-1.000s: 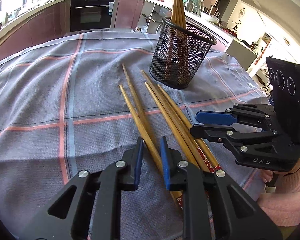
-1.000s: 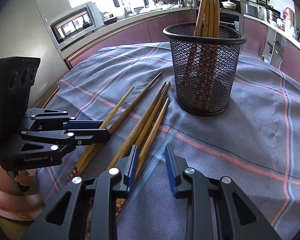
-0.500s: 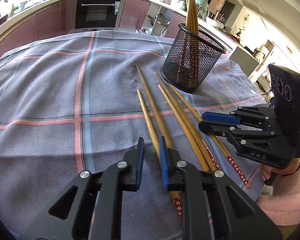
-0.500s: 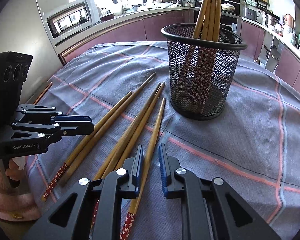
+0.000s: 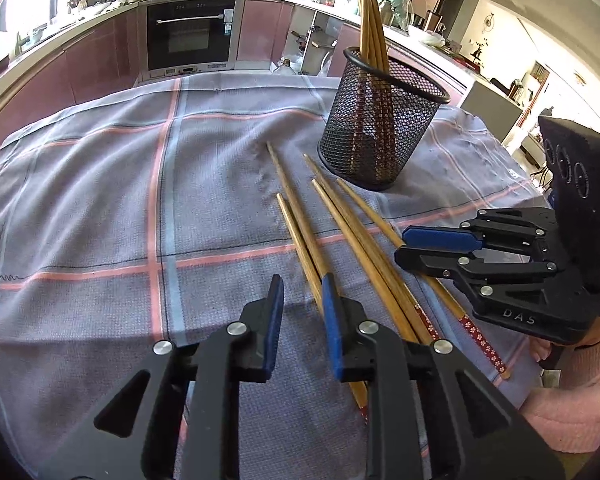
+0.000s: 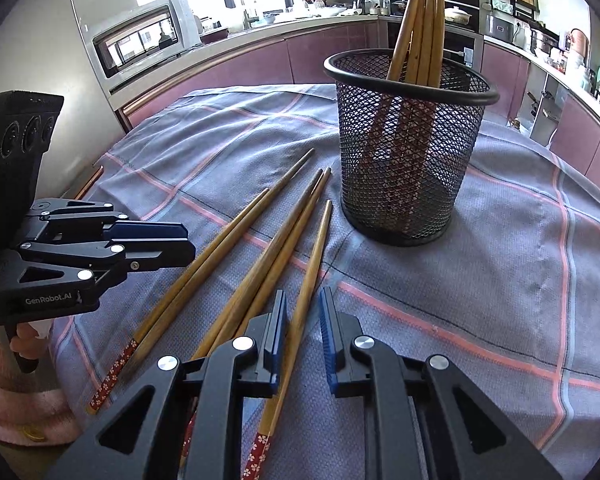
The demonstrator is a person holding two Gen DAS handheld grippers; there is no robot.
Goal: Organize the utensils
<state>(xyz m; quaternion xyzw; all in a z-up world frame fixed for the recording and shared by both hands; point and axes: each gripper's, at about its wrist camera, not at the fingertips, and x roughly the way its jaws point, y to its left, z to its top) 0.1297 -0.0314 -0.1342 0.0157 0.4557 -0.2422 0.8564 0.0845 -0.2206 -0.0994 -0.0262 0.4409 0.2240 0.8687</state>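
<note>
Mesh cup (image 6: 408,152) upright on checked cloth (image 5: 100,200), four chopsticks (image 6: 422,28) standing inside, five loose chopsticks (image 5: 340,232) lying beside it, left gripper (image 5: 300,312) narrow, just widened, empty, right gripper (image 6: 302,320) narrow, straddling one chopstick (image 6: 312,272), pads not pressing.

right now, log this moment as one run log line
right tongs: jaws just been closing, chopstick between, not pinched | left tongs: ajar, nothing gripped | mesh cup: upright, some chopsticks inside
</note>
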